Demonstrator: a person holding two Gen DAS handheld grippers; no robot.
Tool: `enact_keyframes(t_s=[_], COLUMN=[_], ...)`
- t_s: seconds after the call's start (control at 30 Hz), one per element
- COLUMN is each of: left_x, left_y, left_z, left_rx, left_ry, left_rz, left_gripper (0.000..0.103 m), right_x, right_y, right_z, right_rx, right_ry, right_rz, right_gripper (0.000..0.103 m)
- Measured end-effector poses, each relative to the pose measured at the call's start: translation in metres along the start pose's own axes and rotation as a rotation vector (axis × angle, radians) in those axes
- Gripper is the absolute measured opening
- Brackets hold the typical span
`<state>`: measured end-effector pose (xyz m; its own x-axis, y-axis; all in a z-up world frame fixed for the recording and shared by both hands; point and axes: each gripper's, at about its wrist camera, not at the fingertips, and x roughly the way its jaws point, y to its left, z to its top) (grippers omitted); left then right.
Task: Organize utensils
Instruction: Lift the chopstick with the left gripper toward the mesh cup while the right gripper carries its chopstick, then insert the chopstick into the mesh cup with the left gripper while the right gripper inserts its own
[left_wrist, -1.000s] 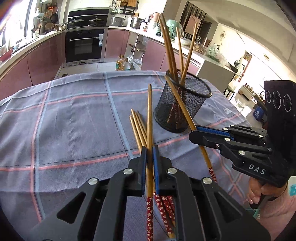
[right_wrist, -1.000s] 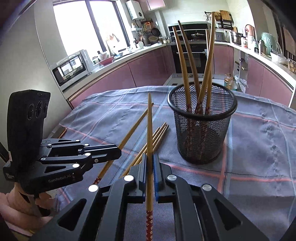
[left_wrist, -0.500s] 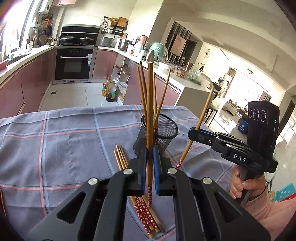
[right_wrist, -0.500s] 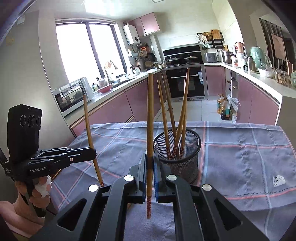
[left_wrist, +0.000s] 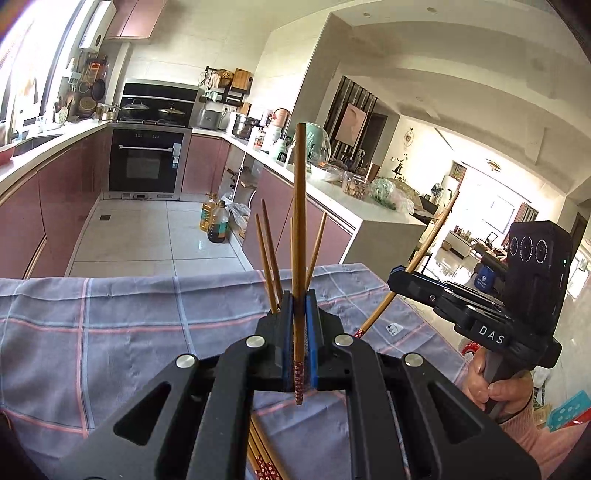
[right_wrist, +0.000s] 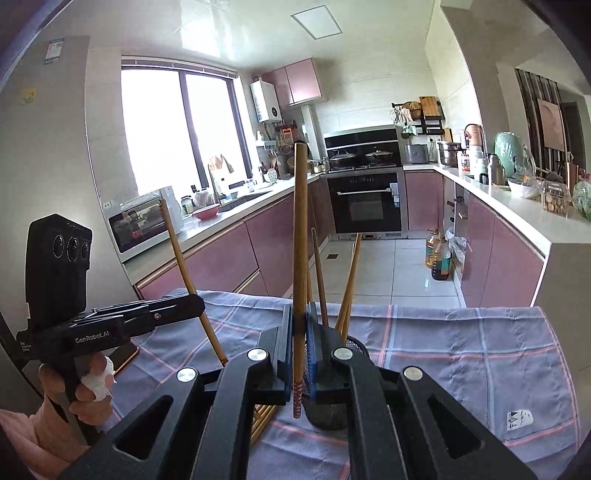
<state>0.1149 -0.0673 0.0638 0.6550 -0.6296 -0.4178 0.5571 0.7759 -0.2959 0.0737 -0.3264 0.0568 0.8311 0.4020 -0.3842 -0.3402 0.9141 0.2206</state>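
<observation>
My left gripper (left_wrist: 299, 317) is shut on a bamboo chopstick (left_wrist: 300, 221) held upright, red patterned end down. My right gripper (right_wrist: 300, 332) is shut on another chopstick (right_wrist: 300, 240), also upright. The black mesh holder (right_wrist: 356, 345) sits just behind the right gripper, mostly hidden, with several chopsticks (right_wrist: 349, 280) standing in it; their tips (left_wrist: 271, 251) show behind the left gripper. Loose chopsticks (left_wrist: 264, 459) lie on the cloth below. Each gripper shows in the other's view: the right one (left_wrist: 406, 280), the left one (right_wrist: 192, 302).
A grey plaid cloth (left_wrist: 110, 317) covers the table. A small white label (right_wrist: 519, 419) lies on the cloth at the right. Kitchen cabinets, an oven (left_wrist: 147, 162) and oil bottles (right_wrist: 437, 254) on the floor lie beyond the far edge.
Both grippers have risen and tilted up with their chopsticks, from near the cloth to well above it. The holder has dropped low in both views and is now mostly hidden.
</observation>
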Motion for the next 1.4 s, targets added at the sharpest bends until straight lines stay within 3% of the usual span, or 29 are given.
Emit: enact_keyframes(t_s=[0.4,0.63,1.13,1.4], left_x=[0.01,0.028,0.075,0.103], left_y=[-0.015,-0.021,-0.014,-0.006], left_z=[0.029,0.03,-0.003,-0.003], left_rx=[0.026,0.053,0.12,0.111], left_ry=[-0.069,-0.063,0.153,0.229], left_rz=[0.018,0.056,0.085,0.107], left_gripper=[0.007,0.007,0.008,0.008], right_x=[0.004,0.025,0.071,0.088], right_y=[-0.006,-0.012,-0.019,-0.028], right_z=[0.025,0.019,-0.015,-0.02], right_rx=[-0.021,-0.02,0.018,0.058], right_ry=[-0.052,-0.011,0.191,0.232], right_rz=[-0.022,-0.051,-0.05,-0.069], right_gripper=[0.006,0.006,0.006,0.008])
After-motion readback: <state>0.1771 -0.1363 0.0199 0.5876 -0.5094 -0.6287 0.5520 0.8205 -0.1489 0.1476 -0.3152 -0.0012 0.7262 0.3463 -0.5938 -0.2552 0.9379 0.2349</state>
